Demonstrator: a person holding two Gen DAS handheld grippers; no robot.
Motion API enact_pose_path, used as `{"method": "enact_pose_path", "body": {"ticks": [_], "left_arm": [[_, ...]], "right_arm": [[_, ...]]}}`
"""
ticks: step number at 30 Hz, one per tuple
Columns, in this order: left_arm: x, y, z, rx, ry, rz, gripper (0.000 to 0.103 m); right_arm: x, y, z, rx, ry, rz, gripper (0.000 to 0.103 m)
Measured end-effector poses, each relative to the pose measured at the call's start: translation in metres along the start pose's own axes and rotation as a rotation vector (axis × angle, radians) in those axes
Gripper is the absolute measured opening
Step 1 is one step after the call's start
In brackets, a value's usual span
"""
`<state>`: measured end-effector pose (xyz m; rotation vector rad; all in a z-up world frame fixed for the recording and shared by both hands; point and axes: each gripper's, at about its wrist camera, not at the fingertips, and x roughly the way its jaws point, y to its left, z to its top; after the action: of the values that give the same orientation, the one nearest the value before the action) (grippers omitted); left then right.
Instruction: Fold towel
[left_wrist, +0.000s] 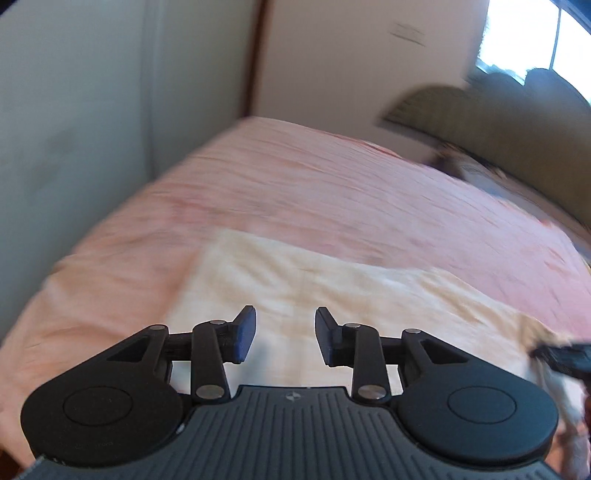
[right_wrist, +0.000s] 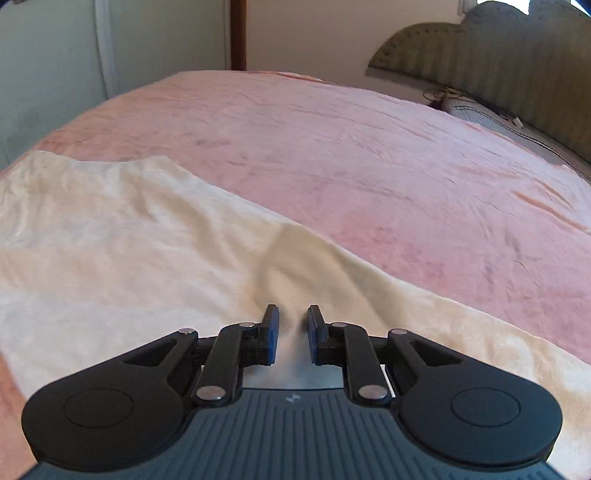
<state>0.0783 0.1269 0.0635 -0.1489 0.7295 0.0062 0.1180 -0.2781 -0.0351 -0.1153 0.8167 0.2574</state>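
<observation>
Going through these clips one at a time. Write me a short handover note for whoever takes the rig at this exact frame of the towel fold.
Left claw: open, holding nothing, above the near part of the towel.
Right claw: pinched on a raised ridge of towel; a narrow gap with cloth in it shows between the fingers.
Towel: cream, spread and wrinkled on the pink bedspread, near the front edge of the bed. Headboard at far right.
Done: right grip taken. No fold is visible yet.
Left: get a grip with the left claw, probably on the near edge, then lift and fold over. The left view is blurred, so check the edge position first.
</observation>
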Motion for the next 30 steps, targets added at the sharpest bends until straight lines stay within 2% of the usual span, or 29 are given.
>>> {"method": "enact_pose_path", "body": {"ticks": [1, 3, 4, 6, 8, 9, 11, 13, 15, 16, 18, 20, 22, 24, 25, 27, 28, 29, 30], "left_arm": [[0.009, -0.022, 0.0, 0.042, 0.011, -0.038, 0.039], [0.024, -0.06, 0.0, 0.121, 0.029, -0.092, 0.04], [0.033, -0.083, -0.003, 0.171, 0.046, -0.124, 0.041], [0.044, -0.117, -0.008, 0.232, 0.081, -0.166, 0.041], [0.053, -0.149, -0.02, 0.314, 0.112, -0.239, 0.045], [0.055, -0.16, -0.025, 0.342, 0.122, -0.258, 0.047], [0.065, -0.184, -0.038, 0.413, 0.152, -0.285, 0.049], [0.076, -0.206, -0.048, 0.457, 0.19, -0.306, 0.049], [0.088, -0.226, -0.053, 0.495, 0.232, -0.339, 0.049], [0.094, -0.237, -0.055, 0.505, 0.238, -0.355, 0.049], [0.112, -0.261, -0.06, 0.54, 0.252, -0.35, 0.049], [0.136, -0.284, -0.063, 0.558, 0.27, -0.313, 0.049], [0.152, -0.302, -0.063, 0.582, 0.224, -0.273, 0.054], [0.15, -0.308, -0.061, 0.59, 0.194, -0.238, 0.053], [0.144, -0.306, -0.06, 0.584, 0.191, -0.251, 0.052], [0.133, -0.3, -0.061, 0.574, 0.19, -0.301, 0.056], [0.13, -0.301, -0.063, 0.574, 0.195, -0.307, 0.059], [0.131, -0.303, -0.065, 0.583, 0.2, -0.308, 0.06], [0.135, -0.309, -0.067, 0.602, 0.204, -0.307, 0.06]], "right_arm": [[0.008, -0.013, -0.001, 0.044, -0.021, 0.011, 0.023], [0.014, -0.037, 0.0, 0.165, -0.076, 0.049, 0.022], [0.011, -0.048, 0.004, 0.222, -0.102, 0.031, 0.023], [-0.004, -0.051, 0.003, 0.22, -0.135, -0.029, 0.023], [-0.03, -0.049, -0.005, 0.151, -0.147, -0.03, 0.025], [-0.039, -0.047, -0.011, 0.121, -0.136, -0.028, 0.026], [-0.056, -0.053, -0.029, 0.071, -0.086, -0.064, 0.037], [-0.065, -0.065, -0.049, 0.02, -0.012, -0.154, 0.042], [-0.062, -0.085, -0.061, 0.034, 0.044, -0.22, 0.042], [-0.059, -0.099, -0.066, 0.073, 0.049, -0.225, 0.043], [-0.05, -0.129, -0.071, 0.18, 0.013, -0.177, 0.043], [-0.037, -0.149, -0.067, 0.259, -0.027, -0.157, 0.044], [-0.031, -0.161, -0.06, 0.305, -0.063, -0.146, 0.043], [-0.037, -0.168, -0.056, 0.337, -0.068, -0.138, 0.043], [-0.045, -0.168, -0.057, 0.326, -0.072, -0.144, 0.044], [-0.066, -0.168, -0.066, 0.26, -0.07, -0.203, 0.046], [-0.07, -0.172, -0.072, 0.23, -0.034, -0.244, 0.058], [-0.071, -0.178, -0.08, 0.219, -0.002, -0.276, 0.065], [-0.068, -0.191, -0.09, 0.227, 0.025, -0.316, 0.065]]}}
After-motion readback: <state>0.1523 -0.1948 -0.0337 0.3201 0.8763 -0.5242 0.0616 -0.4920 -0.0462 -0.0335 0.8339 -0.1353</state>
